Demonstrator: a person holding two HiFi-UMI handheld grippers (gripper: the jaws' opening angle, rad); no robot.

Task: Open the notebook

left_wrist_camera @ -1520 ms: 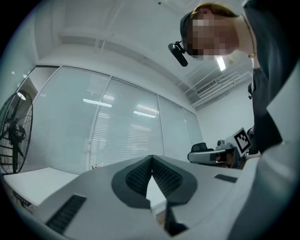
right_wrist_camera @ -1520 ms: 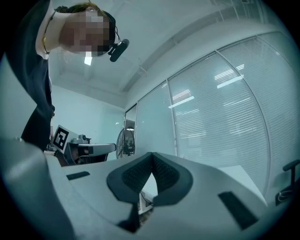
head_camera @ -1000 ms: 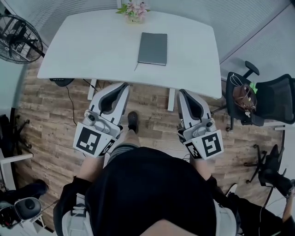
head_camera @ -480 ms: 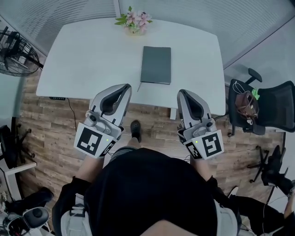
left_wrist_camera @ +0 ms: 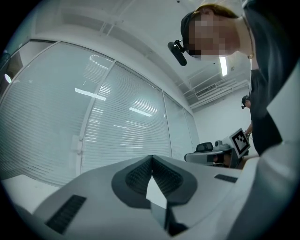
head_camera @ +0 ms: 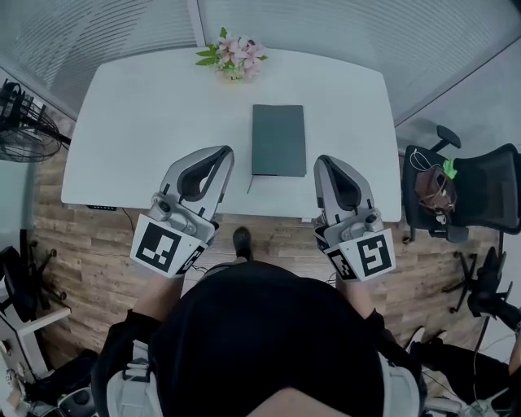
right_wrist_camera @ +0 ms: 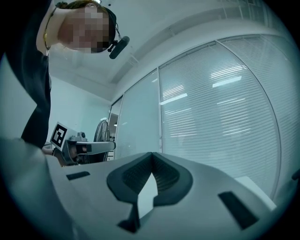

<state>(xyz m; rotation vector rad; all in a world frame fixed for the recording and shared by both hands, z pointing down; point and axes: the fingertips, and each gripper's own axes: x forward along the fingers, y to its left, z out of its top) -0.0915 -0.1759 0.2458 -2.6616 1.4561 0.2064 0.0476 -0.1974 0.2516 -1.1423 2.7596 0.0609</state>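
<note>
1. Wood-plank floor [head_camera: 89,236] runs under a white table [head_camera: 138,122] that stands against a wall of closed blinds [head_camera: 350,24]. Only the head view shows this layout.
2. A dark notebook [head_camera: 278,140] lies closed and flat on the table, about midway across and nearer the person's edge. A thin ribbon [head_camera: 249,185] trails off its near left corner.
3. In the head view the left gripper [head_camera: 221,155] hangs over the table's near edge to the left of the notebook. The right gripper [head_camera: 324,164] hangs just beside its near right corner. Neither touches the cover.
4. Neither gripper view shows the notebook or the tabletop; both look up at the blinds and ceiling.
5. The left gripper view shows that gripper's [left_wrist_camera: 151,158] jaws clenched together with nothing between them. The right gripper view shows the same for the right gripper [right_wrist_camera: 152,155].
6. Each gripper view catches the other gripper at its edge, marker cube included.
7. Pink flowers [head_camera: 233,54] sit at the table's far edge, a fan [head_camera: 20,122] stands off to the left, and an office chair [head_camera: 484,187] holding a bag [head_camera: 430,186] stands to the right.
</note>
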